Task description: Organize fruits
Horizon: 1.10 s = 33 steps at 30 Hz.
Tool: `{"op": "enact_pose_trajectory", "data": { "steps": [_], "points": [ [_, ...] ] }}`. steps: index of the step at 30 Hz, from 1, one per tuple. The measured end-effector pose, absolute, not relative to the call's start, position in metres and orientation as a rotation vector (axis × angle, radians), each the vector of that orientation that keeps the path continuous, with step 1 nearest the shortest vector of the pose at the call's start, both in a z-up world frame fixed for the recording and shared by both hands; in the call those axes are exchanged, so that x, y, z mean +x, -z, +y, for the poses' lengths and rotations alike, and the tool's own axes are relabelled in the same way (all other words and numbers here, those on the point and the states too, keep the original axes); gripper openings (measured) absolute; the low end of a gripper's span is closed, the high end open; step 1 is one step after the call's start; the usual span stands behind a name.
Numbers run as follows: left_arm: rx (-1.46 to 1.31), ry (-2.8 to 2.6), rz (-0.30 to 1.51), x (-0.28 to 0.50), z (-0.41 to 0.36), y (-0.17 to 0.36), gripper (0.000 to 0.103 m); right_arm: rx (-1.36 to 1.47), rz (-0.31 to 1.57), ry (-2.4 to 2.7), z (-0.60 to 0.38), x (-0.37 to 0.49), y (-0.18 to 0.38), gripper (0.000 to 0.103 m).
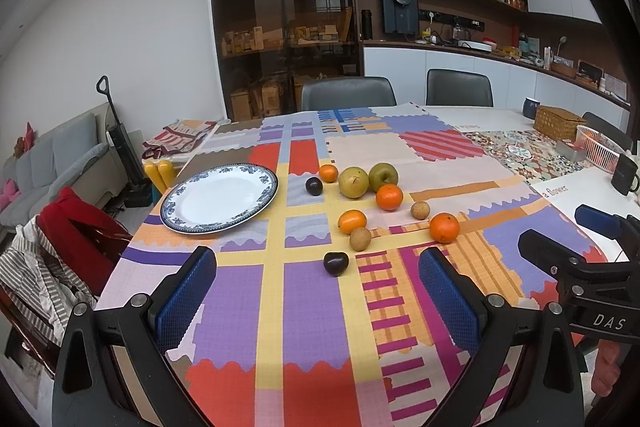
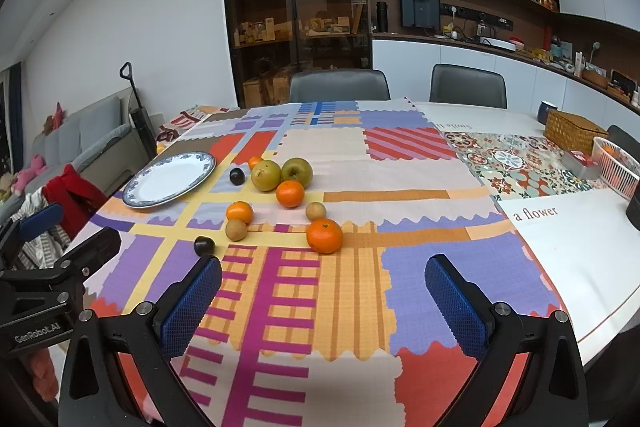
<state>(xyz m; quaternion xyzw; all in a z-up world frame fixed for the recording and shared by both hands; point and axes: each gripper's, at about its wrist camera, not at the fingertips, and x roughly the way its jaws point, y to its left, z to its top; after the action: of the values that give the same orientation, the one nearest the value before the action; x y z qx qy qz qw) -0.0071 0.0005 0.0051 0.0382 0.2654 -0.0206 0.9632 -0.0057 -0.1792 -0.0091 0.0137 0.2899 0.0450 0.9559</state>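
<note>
Fruits loose on the counter (image 1: 500,115), plate (image 1: 219,197) bare.
Both left tongs (image 1: 316,275) and right tongs (image 2: 323,281) are spread, gripping nothing (each hovers above the patchwork cloth (image 2: 420,267)). Oranges (image 2: 324,235), pears (image 2: 266,175) and dark plums (image 2: 204,246) lie clustered right of the plate; wicker box (image 2: 574,131) and white basket (image 2: 618,167) stand well apart.

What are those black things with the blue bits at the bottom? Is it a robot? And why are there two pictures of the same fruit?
No robot: a person holds two grabbing tools, each carrying a camera, hence two pictures. The left gripper and right gripper both have blue jaws wide open, holding nothing. On the colourful tablecloth stands an empty plate. Beside it lie loose fruits: oranges like this one, two dark plums, greenish pears and small brown fruits.
</note>
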Motion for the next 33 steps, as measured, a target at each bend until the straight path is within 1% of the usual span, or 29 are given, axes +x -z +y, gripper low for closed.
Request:
{"op": "enact_pose_trajectory", "data": {
  "steps": [33],
  "points": [
    [0.078,0.039,0.537,-0.0073,-0.0002,-0.0032,0.103,0.044,0.595,-0.106,-0.1777,-0.0057,0.0124,0.103]
  ]
}}
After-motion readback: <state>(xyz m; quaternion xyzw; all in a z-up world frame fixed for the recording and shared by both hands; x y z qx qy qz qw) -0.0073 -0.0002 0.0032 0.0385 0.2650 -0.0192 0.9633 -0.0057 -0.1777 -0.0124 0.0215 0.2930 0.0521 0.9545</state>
